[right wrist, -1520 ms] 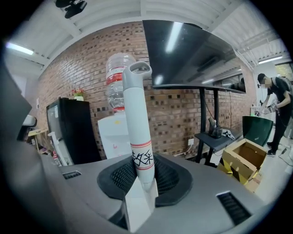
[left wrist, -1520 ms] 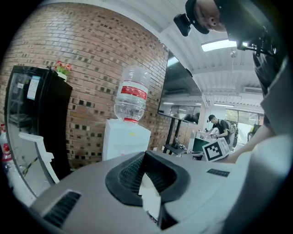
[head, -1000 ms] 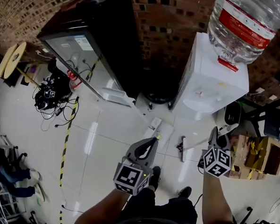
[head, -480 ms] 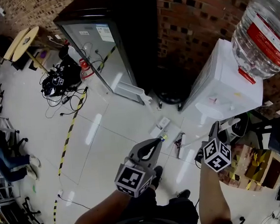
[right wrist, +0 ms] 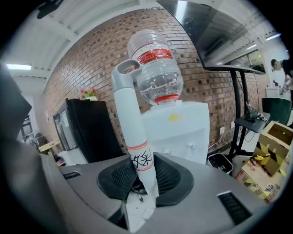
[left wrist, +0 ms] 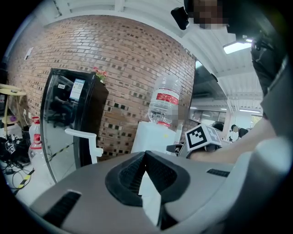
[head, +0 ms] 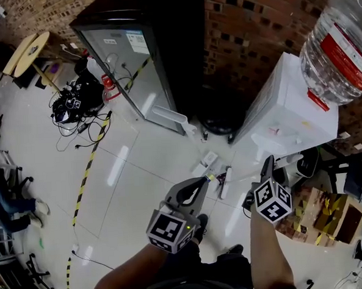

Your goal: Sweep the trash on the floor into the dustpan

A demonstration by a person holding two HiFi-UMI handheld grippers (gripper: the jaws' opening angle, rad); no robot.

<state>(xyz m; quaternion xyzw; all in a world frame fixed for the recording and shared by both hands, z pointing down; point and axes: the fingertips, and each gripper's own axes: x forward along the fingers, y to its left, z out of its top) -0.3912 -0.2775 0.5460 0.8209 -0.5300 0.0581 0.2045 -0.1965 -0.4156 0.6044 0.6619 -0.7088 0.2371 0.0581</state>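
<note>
In the right gripper view my right gripper [right wrist: 142,176] is shut on a white-and-grey handle [right wrist: 132,114] with a hanging loop at its top and a red-banded label at the jaws. In the head view this gripper [head: 268,165] is held at the right, and a white stick-like part [head: 223,184] hangs over the floor to its left. My left gripper [head: 203,181] points at the floor in the middle. Its jaws [left wrist: 145,159] are shut on a thin white piece [left wrist: 150,196]. Small white items [head: 208,162] lie on the tiles just beyond it; I cannot tell what they are.
A white water dispenser [head: 282,104] with a large bottle [head: 340,45] stands against the brick wall. A black glass-door fridge [head: 145,57] is to its left. Cables [head: 75,107] and yellow-black tape [head: 88,171] cross the floor at left. A cardboard box [head: 323,214] sits at right.
My right gripper has moved left, closer to the left gripper, carrying the handle and the white stick-like part with it. The head view has tilted up toward the wall.
</note>
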